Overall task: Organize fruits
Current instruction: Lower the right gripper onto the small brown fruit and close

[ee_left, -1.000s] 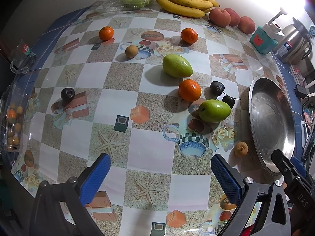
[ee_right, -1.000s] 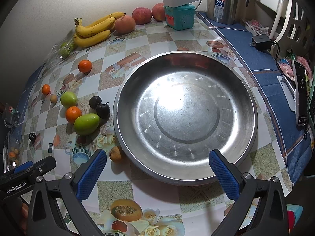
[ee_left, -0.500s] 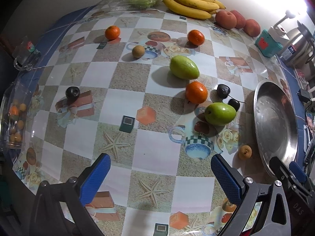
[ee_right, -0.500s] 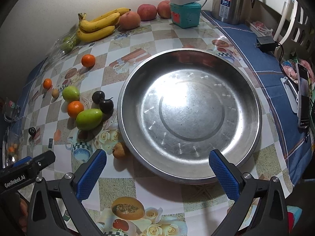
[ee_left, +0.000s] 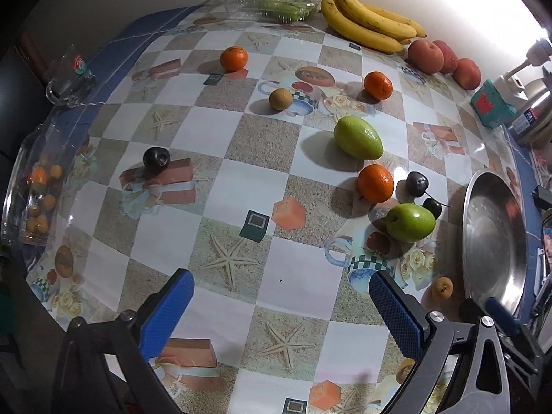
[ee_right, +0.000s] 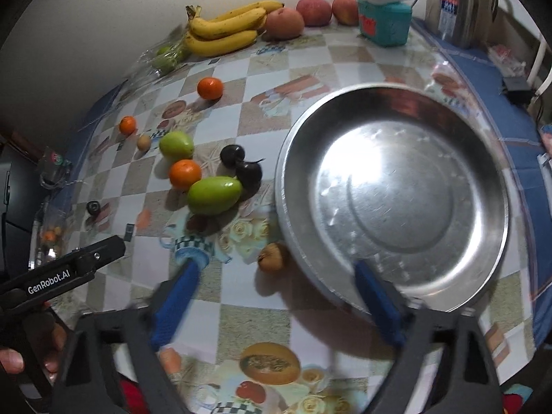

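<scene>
My right gripper (ee_right: 276,276), jaws just closing with nothing pinched, hovers over the small brown fruit (ee_right: 273,257) beside the steel pan (ee_right: 483,158); my left gripper (ee_left: 281,293) stands spread.

A metal pan (ee_right: 393,186) is set on the table (ee_right: 241,310), right of the scattered fruit. A small round fruit (ee_right: 272,257) is placed touching the pan's left rim. Two mangoes (ee_right: 214,195), tangerines (ee_right: 184,174) and plums (ee_right: 248,170) are grouped further left. Bananas (ee_right: 224,31), peaches (ee_right: 284,22) and a kettle (ee_right: 459,3) are lined up along the wall behind.
</scene>
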Demonstrator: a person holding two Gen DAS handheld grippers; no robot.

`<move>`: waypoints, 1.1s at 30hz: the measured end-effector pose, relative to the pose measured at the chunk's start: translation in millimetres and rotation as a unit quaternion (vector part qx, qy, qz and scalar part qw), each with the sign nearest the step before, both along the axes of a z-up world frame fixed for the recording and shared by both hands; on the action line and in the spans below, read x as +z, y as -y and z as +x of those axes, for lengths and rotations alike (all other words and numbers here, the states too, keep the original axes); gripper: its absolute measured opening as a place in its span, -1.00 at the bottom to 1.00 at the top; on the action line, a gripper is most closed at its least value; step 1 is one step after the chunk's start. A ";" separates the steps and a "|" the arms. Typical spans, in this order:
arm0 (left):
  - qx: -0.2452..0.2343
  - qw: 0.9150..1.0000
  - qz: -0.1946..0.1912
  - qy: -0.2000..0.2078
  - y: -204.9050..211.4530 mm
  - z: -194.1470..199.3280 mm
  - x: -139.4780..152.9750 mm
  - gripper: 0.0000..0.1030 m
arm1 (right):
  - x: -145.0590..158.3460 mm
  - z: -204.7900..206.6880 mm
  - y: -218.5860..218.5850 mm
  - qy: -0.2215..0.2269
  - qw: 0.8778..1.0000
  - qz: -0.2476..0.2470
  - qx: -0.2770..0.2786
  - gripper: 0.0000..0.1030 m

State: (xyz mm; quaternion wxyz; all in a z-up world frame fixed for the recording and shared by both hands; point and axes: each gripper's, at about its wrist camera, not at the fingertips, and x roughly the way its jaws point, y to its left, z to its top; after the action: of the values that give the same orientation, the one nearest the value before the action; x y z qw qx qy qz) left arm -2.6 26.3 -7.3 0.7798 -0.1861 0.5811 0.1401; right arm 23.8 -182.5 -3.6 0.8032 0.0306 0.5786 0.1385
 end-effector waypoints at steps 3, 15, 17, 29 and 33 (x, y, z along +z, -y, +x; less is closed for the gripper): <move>0.001 1.000 0.002 0.005 -0.5 -1.9 2.5 1.00 | -3.4 -1.2 -3.0 -0.014 1.000 0.013 0.007 0.19; -0.008 1.000 -0.007 0.011 2.4 -3.0 4.7 1.00 | -27.6 -2.6 -27.3 -0.036 0.998 -0.043 0.026 -0.32; -0.009 1.000 -0.009 0.012 2.6 -3.3 5.0 1.00 | -29.6 -2.0 -29.0 -0.035 0.998 -0.055 0.024 -0.32; -0.008 1.000 -0.012 0.011 0.6 -3.7 5.8 1.00 | -32.5 10.6 -32.0 -0.037 0.997 -0.071 0.005 -0.35; -0.008 1.000 -0.011 0.010 0.4 -3.8 6.0 1.00 | -32.9 14.1 -36.5 -0.034 0.997 -0.073 0.005 -0.35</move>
State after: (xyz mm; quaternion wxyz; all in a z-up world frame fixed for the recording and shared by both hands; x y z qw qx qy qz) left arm -6.4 25.9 -1.3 0.7844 -0.1913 0.5765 0.1255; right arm 37.9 -146.0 -36.5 0.7824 -0.0267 0.6143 0.0987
